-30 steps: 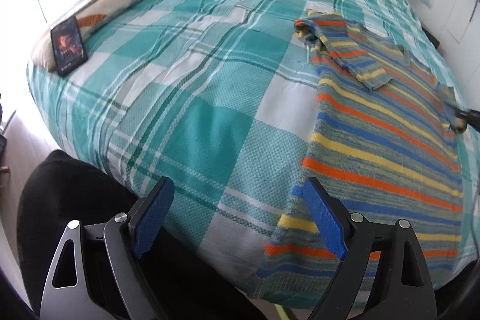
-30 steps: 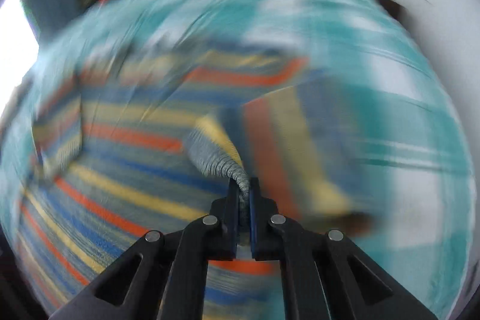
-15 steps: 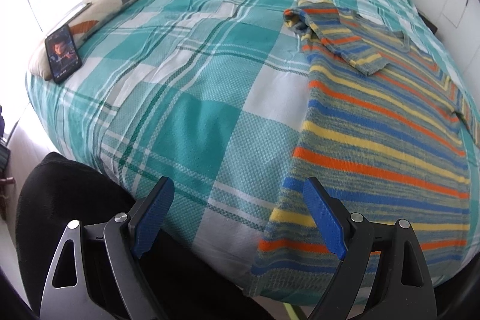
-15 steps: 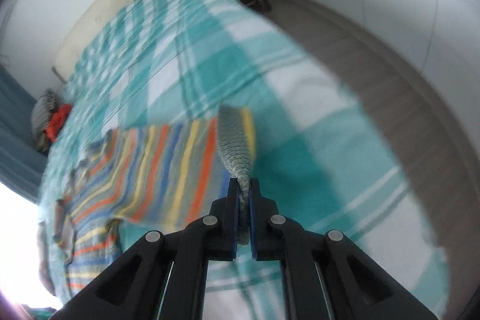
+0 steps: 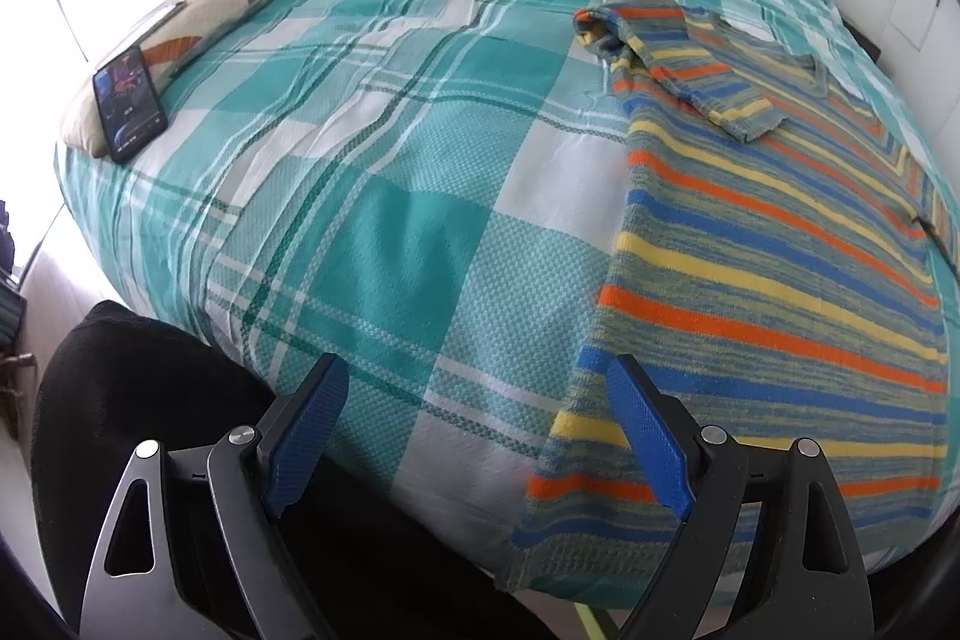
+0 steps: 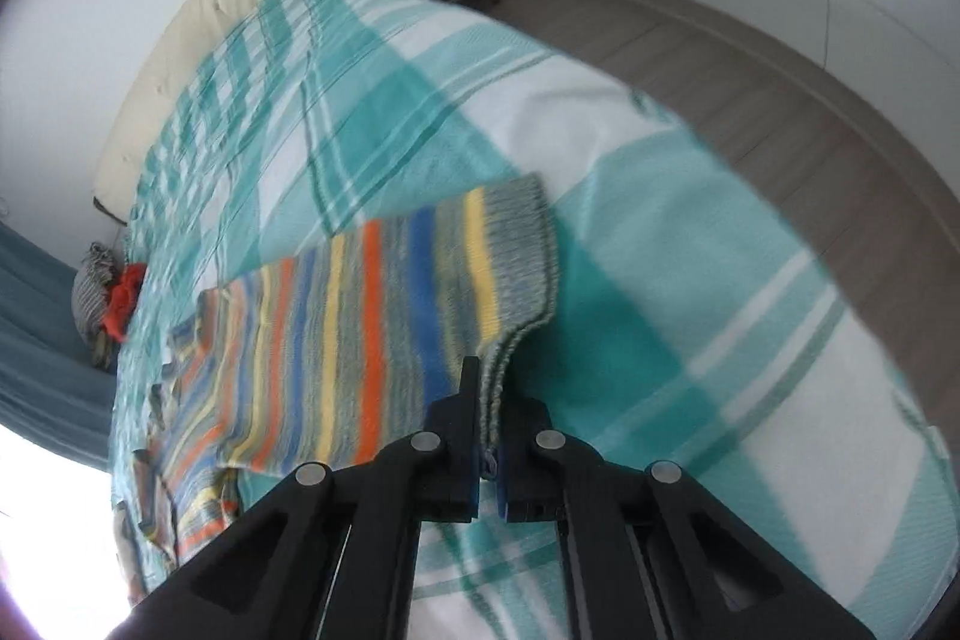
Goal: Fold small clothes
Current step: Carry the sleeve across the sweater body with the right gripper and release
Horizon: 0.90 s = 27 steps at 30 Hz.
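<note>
A striped sweater (image 5: 774, 244) lies at the right of the frame on a plaid-covered bed (image 5: 384, 196). The right tongs (image 6: 489, 451) pinch its ribbed cuff (image 6: 522, 256), likely drawing the sleeve outward to flatten it, while the left tongs (image 5: 480, 436) hover wide and empty near the hem.

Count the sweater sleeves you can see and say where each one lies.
2. One sleeve is folded across the striped sweater chest. The other sleeve is stretched sideways over the checked bedspread, its cuff pinched in the right gripper.
</note>
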Available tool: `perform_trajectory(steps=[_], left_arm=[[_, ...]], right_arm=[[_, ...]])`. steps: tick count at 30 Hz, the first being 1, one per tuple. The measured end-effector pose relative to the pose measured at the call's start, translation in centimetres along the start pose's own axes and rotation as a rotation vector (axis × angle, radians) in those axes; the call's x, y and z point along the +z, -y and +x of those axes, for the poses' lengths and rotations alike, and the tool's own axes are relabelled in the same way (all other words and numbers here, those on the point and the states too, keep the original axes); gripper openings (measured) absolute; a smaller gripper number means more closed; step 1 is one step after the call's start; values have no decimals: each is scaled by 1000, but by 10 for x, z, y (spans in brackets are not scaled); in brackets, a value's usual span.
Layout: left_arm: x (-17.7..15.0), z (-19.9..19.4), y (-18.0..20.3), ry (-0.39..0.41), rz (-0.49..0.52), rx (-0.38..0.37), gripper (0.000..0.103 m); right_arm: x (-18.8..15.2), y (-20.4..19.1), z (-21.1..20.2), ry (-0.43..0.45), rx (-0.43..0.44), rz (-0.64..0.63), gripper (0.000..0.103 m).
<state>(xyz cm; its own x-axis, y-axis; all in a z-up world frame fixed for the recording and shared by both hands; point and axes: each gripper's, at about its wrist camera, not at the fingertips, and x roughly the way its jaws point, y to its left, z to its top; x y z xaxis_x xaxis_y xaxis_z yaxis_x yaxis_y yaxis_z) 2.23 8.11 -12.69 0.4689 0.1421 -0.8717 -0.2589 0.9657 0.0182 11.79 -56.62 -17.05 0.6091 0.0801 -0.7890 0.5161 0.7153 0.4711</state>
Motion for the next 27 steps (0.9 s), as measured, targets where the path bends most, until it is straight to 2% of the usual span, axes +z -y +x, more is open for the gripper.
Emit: perform_trajectory(steps=[3, 6, 11, 14, 16, 18, 20, 22, 25, 27], left_arm=[[1, 2, -1, -10, -5, 0, 89], [1, 2, -2, -8, -7, 2, 89], [-1, -1, -1, 2, 5, 3, 89], [-1, -1, 1, 2, 19, 7, 89], [-2, -3, 3, 1, 32, 10, 89], [-1, -8, 5, -2, 52, 6, 89], [1, -19, 7, -3, 73, -4, 89], [11, -42, 13, 27, 109, -51, 89], [38, -73, 27, 105, 143, -148, 90], [62, -88, 41, 156, 172, -215, 94]], right_arm=[[-2, 8, 0, 7, -42, -1, 2], [-6, 5, 4, 19, -69, -62, 2], [-13, 9, -2, 59, -45, -89, 2], [-24, 17, -20, 91, -50, -107, 13], [-32, 23, -34, 113, -74, -117, 23], [-43, 28, -53, 142, -115, -132, 50], [-50, 30, -69, 177, -168, -139, 60], [-61, 32, -93, 198, -170, -129, 61], [-77, 27, -116, 195, -101, -129, 62], [-91, 16, -125, 204, -70, -171, 68]])
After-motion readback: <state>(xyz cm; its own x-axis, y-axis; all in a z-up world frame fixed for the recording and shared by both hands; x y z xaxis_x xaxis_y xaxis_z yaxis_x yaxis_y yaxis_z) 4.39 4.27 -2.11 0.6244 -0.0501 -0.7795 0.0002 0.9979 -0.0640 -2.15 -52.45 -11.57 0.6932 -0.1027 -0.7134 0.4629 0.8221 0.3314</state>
